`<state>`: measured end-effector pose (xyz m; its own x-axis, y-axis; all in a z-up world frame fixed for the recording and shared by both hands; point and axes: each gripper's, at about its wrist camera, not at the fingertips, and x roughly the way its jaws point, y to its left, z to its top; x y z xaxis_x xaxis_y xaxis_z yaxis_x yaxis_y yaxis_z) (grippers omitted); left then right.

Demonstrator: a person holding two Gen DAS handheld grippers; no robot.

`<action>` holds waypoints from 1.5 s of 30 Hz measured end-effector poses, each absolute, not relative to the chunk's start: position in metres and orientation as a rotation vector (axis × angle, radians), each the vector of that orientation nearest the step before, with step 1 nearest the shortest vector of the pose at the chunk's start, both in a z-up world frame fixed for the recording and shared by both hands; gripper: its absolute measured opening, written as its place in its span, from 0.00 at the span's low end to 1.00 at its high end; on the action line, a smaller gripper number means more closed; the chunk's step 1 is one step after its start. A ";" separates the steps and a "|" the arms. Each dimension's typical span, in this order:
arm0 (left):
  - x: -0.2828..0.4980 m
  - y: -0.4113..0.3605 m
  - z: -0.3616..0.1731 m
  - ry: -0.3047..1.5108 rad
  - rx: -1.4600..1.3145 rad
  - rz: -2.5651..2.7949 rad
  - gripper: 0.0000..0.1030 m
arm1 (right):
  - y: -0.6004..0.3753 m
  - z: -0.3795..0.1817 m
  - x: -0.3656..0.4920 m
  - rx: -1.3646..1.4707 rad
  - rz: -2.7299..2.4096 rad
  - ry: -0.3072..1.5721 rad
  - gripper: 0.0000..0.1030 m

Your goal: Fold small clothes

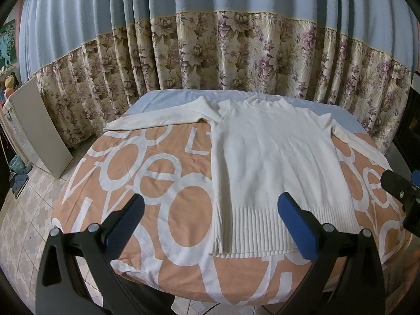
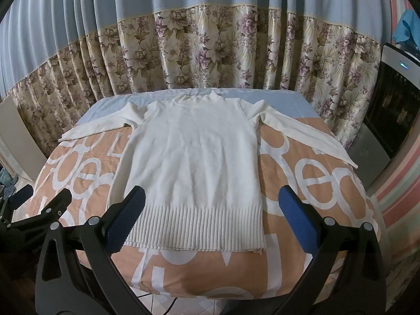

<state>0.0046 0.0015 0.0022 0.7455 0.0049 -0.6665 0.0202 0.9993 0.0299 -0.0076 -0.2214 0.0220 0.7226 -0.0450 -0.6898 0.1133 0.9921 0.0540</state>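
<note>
A white knit sweater (image 1: pixel 275 162) (image 2: pixel 197 157) lies flat on the table, collar at the far end, ribbed hem toward me, both sleeves spread out to the sides. My left gripper (image 1: pixel 212 220) hovers open above the hem's left corner, nothing between its blue pads. My right gripper (image 2: pixel 212 220) hangs open over the ribbed hem, holding nothing. In the left wrist view the right gripper's black body (image 1: pixel 401 191) shows at the right edge. The left gripper's arm (image 2: pixel 39 215) shows at the lower left of the right wrist view.
The table wears an orange cloth with big white letters (image 1: pixel 157 183) (image 2: pixel 315 183), blue at its far end. A floral and blue curtain (image 1: pixel 210 52) hangs close behind. A white cabinet (image 1: pixel 34 126) stands at the left, a dark appliance (image 2: pixel 393 99) at the right. Tiled floor lies below.
</note>
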 end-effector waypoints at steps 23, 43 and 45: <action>0.031 -0.054 0.003 0.716 0.059 -0.028 0.99 | -0.278 0.020 0.004 0.069 -0.134 0.714 0.97; 0.105 -0.157 -0.049 0.738 0.076 -0.086 0.99 | -0.470 -0.050 0.051 0.124 -0.394 0.724 0.97; 0.113 -0.167 -0.053 0.740 0.073 -0.090 0.99 | -0.492 -0.060 0.056 0.132 -0.433 0.737 0.97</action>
